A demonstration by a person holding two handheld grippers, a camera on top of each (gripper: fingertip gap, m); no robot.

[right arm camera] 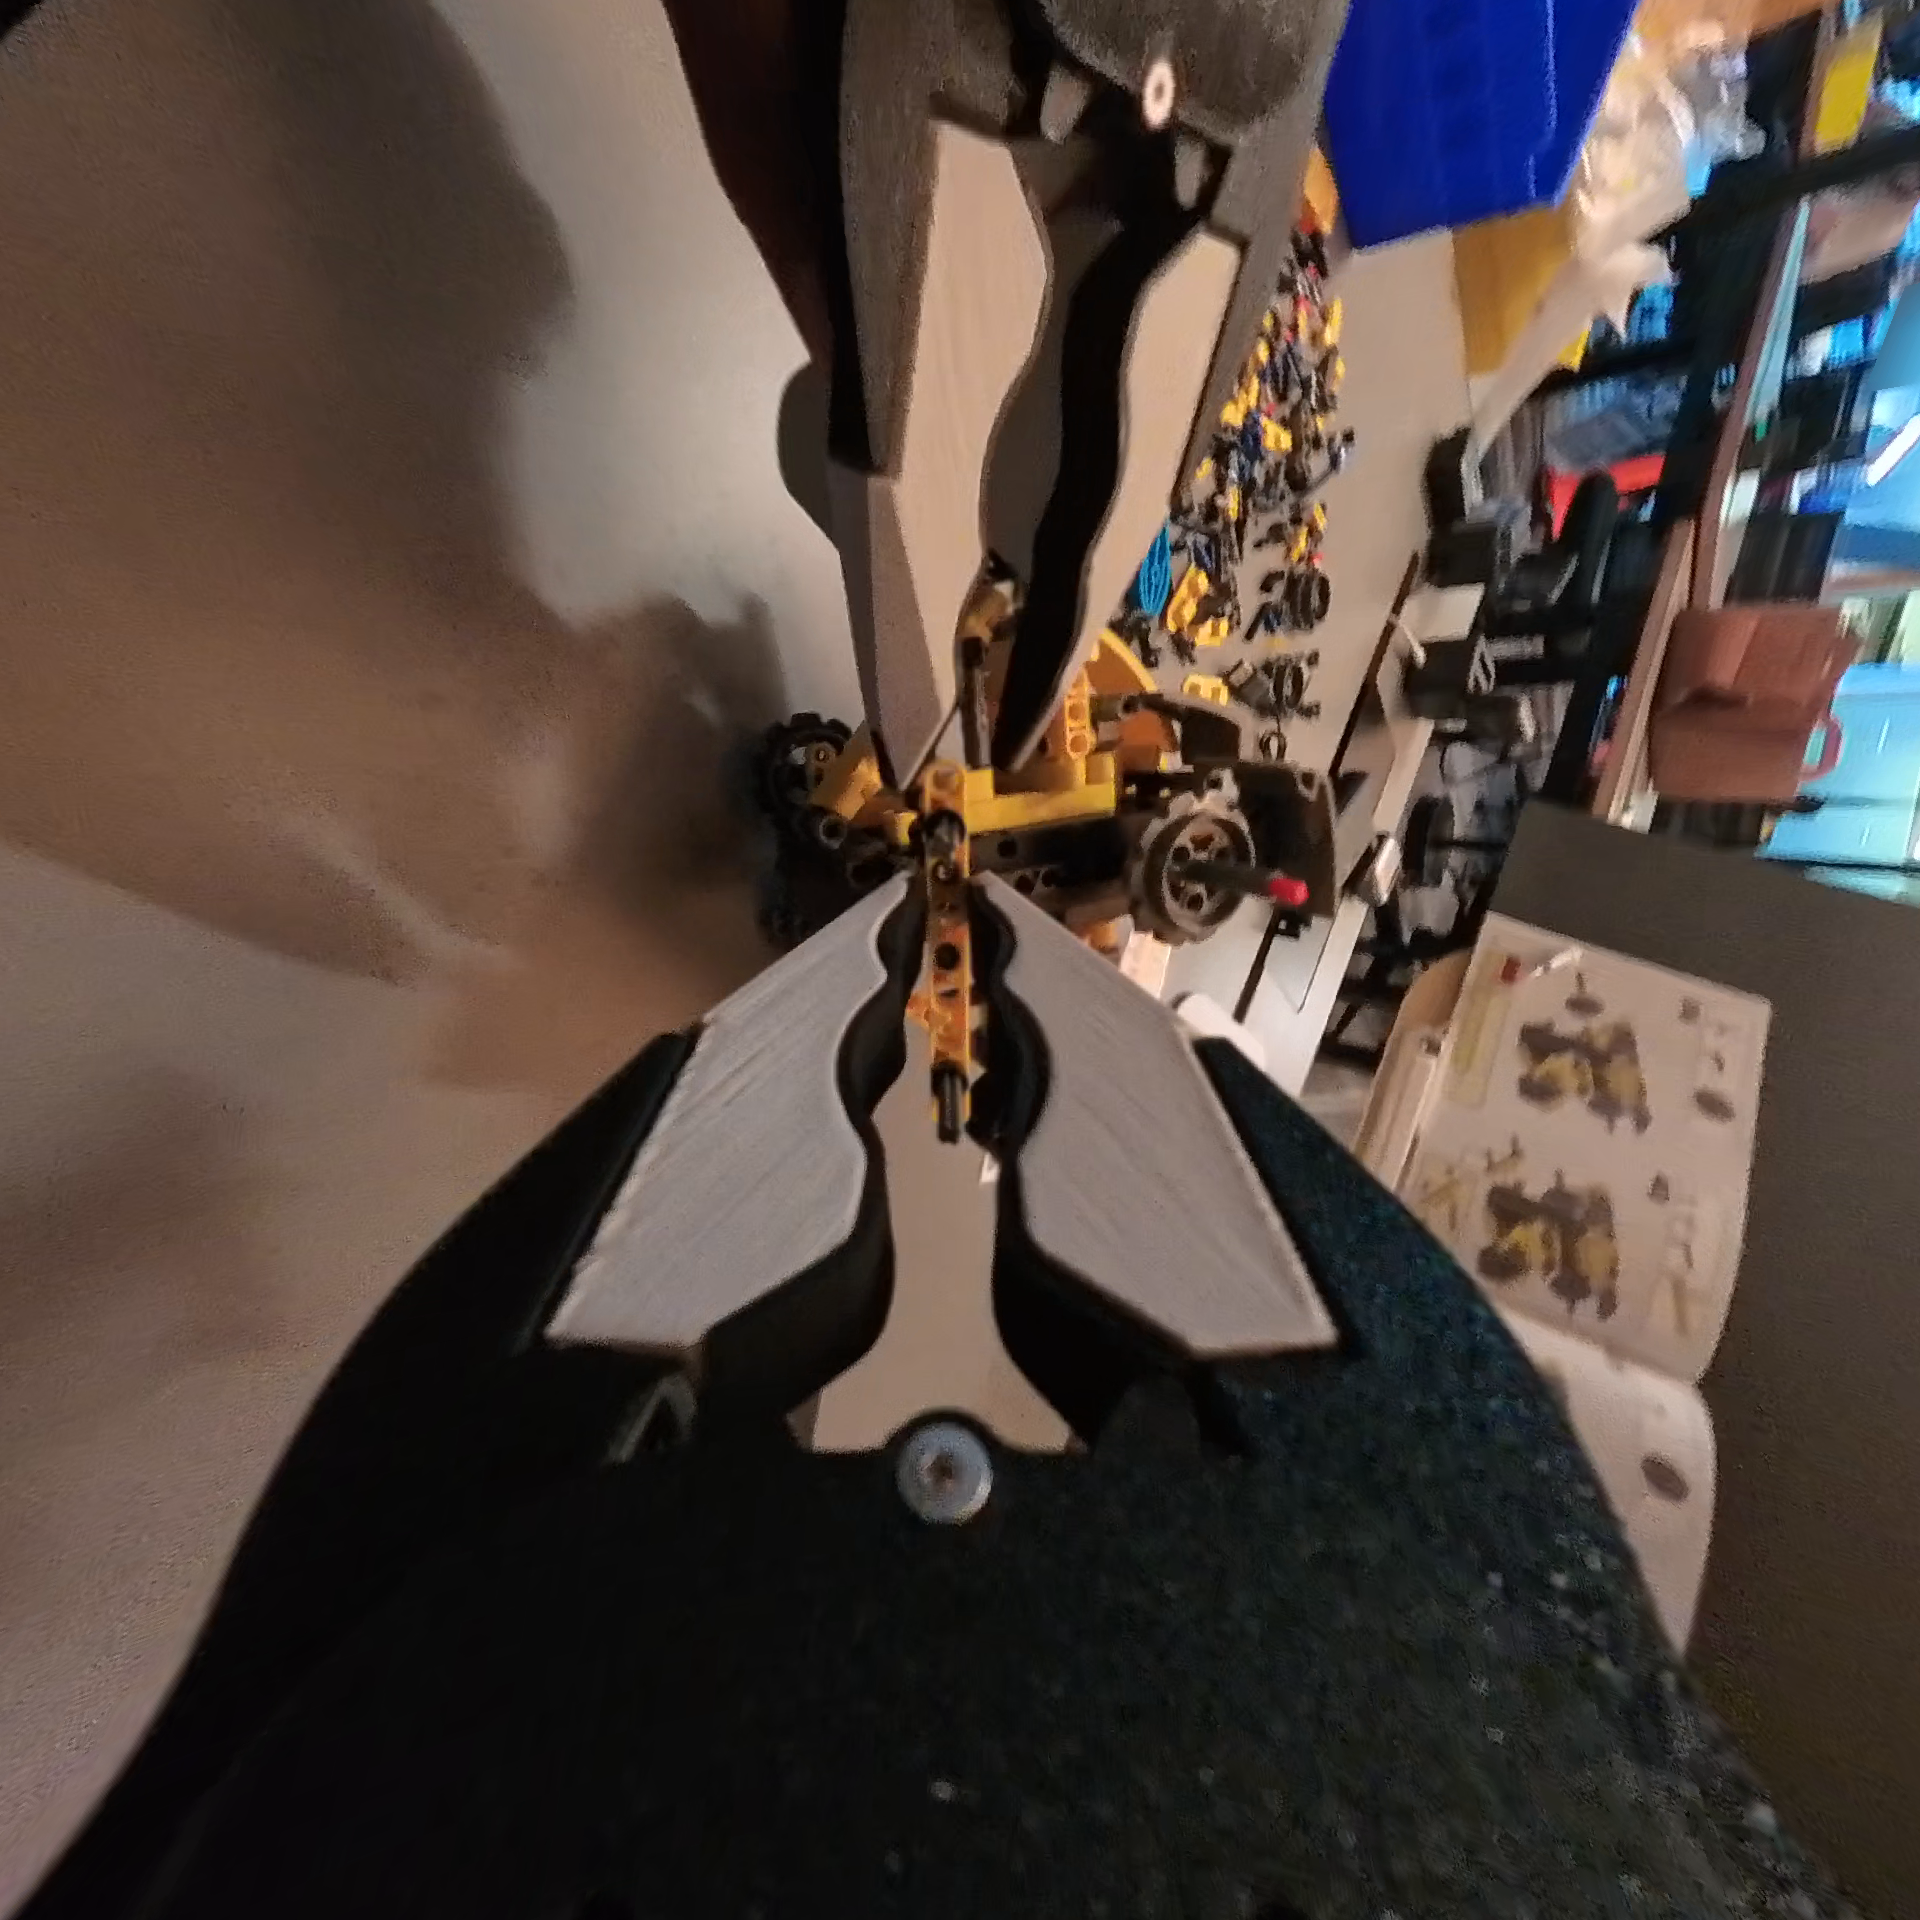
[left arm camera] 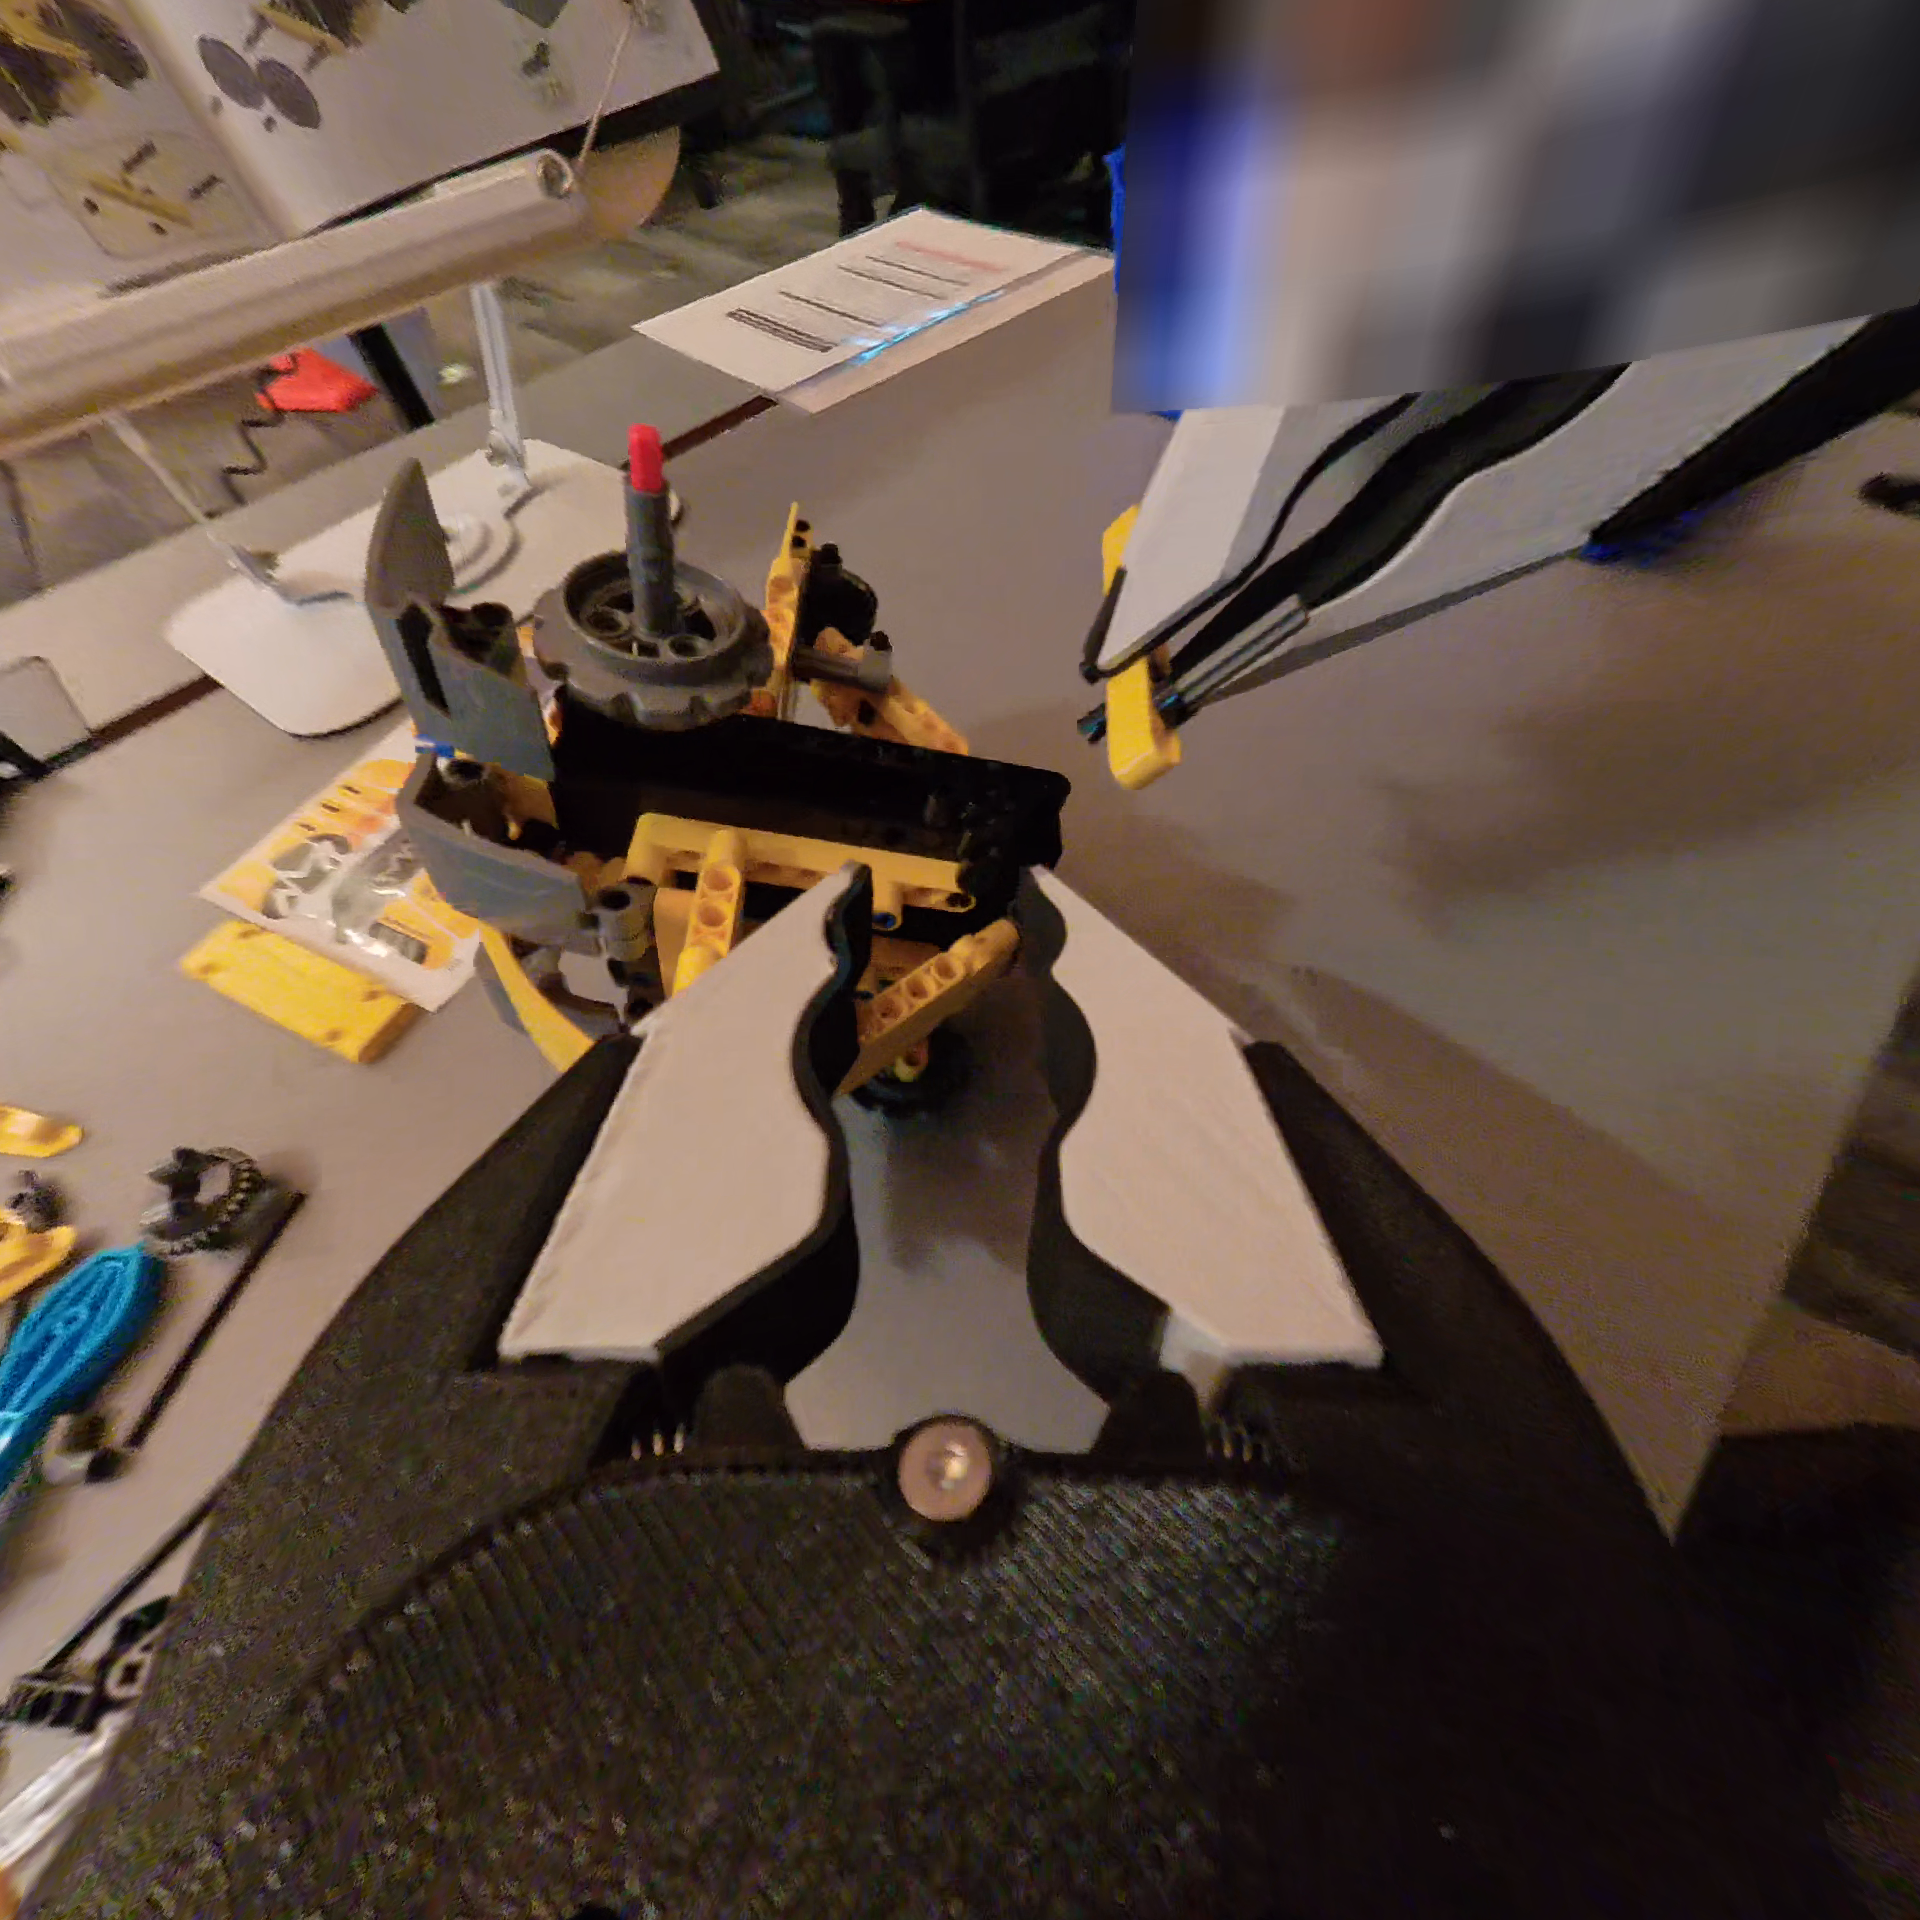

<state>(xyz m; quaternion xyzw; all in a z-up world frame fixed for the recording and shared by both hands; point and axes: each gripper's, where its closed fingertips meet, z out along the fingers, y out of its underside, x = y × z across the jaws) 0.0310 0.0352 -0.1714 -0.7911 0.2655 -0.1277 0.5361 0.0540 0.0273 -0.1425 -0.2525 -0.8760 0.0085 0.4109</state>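
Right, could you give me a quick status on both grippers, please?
Left gripper clamped on the yellow-and-black brick model. Right gripper shut on a yellow beam, close beside the model. Nothing between them.

A: Our left wrist view looks forward along the left gripper [left arm camera: 940, 883], down at the table [left arm camera: 1455, 831], close to the brick model [left arm camera: 727, 790] at its fingertips.

B: Our right wrist view sits rolled sideways, equally close. We share the model [right arm camera: 1039, 821] and see each other's gripper beyond it.
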